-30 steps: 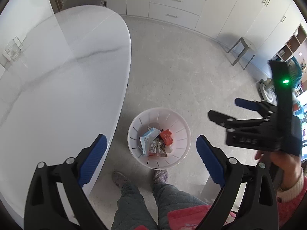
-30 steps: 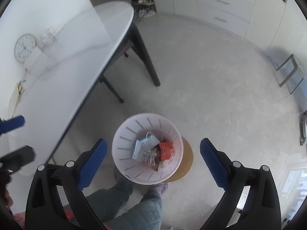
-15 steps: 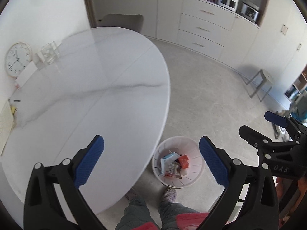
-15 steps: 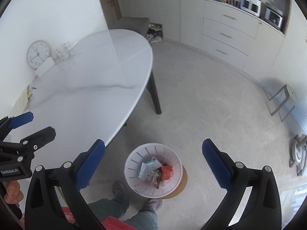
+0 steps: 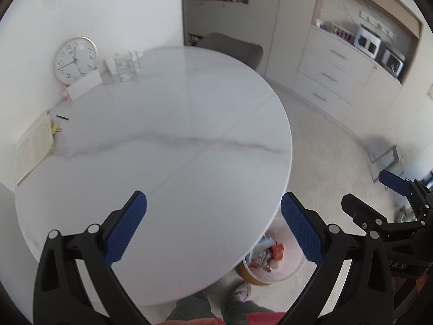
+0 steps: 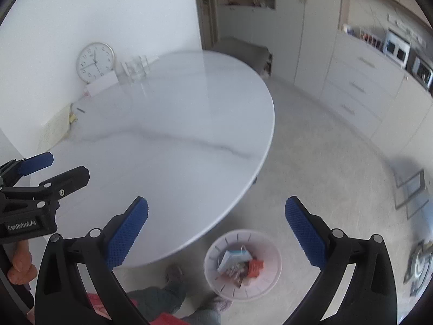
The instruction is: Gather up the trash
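Observation:
A pale slotted bin stands on the floor by the table's near edge, with trash in it: a light blue packet, a red wrapper and crumpled pieces. In the left wrist view the bin is half hidden under the table rim. My left gripper hangs open over the white table, nothing between its blue pads. My right gripper is open and empty, above the table edge and the bin. Each gripper shows in the other's view, the right gripper at the right, the left gripper at the left.
A clock, a glass holder, a white box and a yellowish sheet sit at the table's far side by the wall. A grey chair stands behind. Cabinets line the back; a stool stands right. The person's legs are below.
Both grippers have risen and tilted up from looking down at the bin; the table top now fills both views and the bin has slid toward the bottom edge. Both stayed open and empty.

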`<state>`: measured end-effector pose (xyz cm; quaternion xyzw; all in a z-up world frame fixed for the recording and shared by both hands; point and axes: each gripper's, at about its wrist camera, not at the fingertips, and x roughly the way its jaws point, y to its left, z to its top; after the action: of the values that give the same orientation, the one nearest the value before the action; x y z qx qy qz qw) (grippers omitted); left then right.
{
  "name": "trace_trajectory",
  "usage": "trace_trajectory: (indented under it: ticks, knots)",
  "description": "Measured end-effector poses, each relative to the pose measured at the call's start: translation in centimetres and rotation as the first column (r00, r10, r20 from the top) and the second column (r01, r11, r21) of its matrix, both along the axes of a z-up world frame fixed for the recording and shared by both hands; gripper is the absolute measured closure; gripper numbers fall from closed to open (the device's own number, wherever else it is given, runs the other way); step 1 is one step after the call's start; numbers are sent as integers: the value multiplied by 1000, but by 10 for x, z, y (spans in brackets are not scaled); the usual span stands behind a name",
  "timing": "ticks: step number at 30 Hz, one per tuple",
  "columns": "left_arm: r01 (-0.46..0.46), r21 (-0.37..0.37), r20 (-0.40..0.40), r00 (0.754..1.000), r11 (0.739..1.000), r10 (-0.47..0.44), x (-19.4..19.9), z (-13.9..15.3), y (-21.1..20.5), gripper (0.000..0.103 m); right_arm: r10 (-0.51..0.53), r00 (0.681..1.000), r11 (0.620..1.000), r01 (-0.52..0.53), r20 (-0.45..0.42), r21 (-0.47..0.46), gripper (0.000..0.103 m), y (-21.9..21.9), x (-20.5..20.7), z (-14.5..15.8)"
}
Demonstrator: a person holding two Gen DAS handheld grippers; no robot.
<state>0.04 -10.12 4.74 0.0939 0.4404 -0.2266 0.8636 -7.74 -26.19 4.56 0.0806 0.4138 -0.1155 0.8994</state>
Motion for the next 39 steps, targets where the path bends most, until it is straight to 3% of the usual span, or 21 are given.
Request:
trace_trajectory:
  ticks: [6,10,39]
  knots:
    - [-88,-56,102,990,995,93,16,51,28,8,61,992,996,-54,108,-69,2,17,17,50]
    - [-119,-60,135,983,991,126,21,63,34,8,75,987,995,-65,142,-73,2,23,21,64]
    - [-134,-36,75,988,990,137,27,45,27,8,75,994,996,-71,84,-53,2,25,27,44]
